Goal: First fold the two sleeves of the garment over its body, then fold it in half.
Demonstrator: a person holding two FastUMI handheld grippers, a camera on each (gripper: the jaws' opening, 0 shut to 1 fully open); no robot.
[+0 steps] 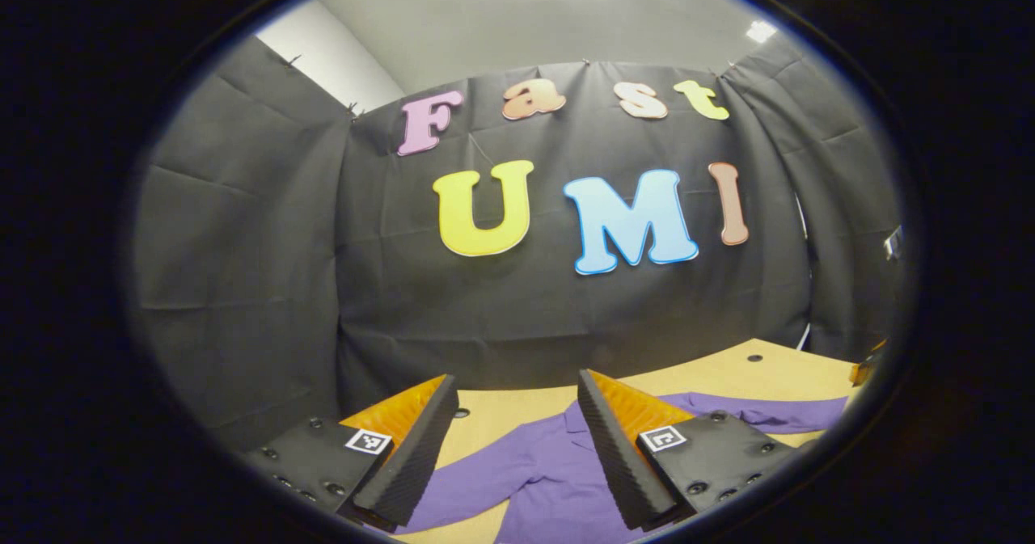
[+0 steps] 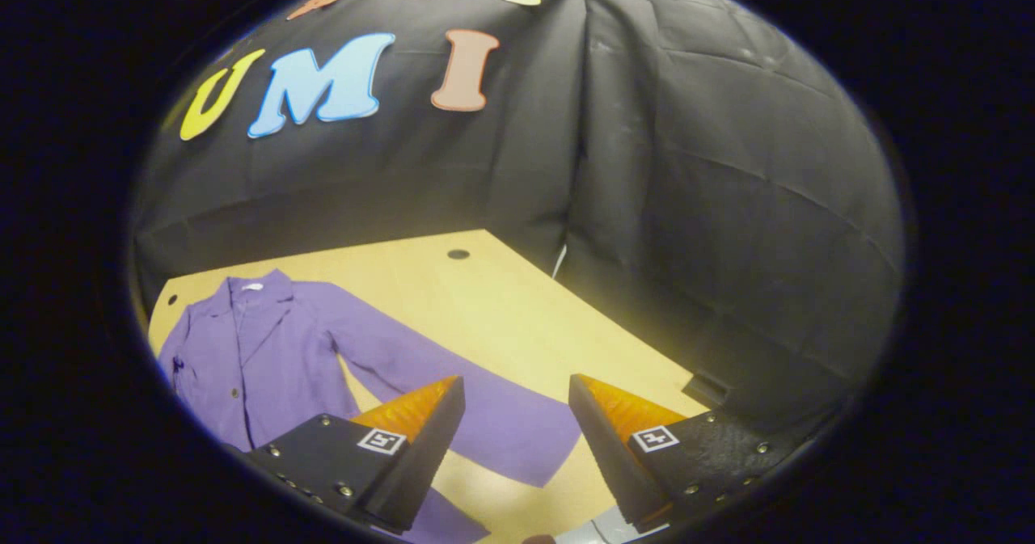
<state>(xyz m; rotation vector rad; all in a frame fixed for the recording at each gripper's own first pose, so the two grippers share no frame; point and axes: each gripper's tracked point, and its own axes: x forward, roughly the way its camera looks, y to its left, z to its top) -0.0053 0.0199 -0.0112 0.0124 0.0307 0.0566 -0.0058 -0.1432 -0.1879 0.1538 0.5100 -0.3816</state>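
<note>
Garment [image 2: 267, 350] flat on table [image 2: 485, 301], left tongs [image 1: 517, 447], right tongs [image 2: 513, 447] wide open, empty.

From the left gripper view we look low across the table [image 1: 728, 376] toward the back wall; the right gripper view looks down from higher; both share the purple garment [image 1: 534, 471].

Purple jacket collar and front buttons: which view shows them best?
Right gripper view. The purple jacket lies flat on the table, with collar, front and one spread sleeve in sight beyond the open right gripper. The left gripper view shows part of the jacket between and behind the open left gripper's fingers.
</note>
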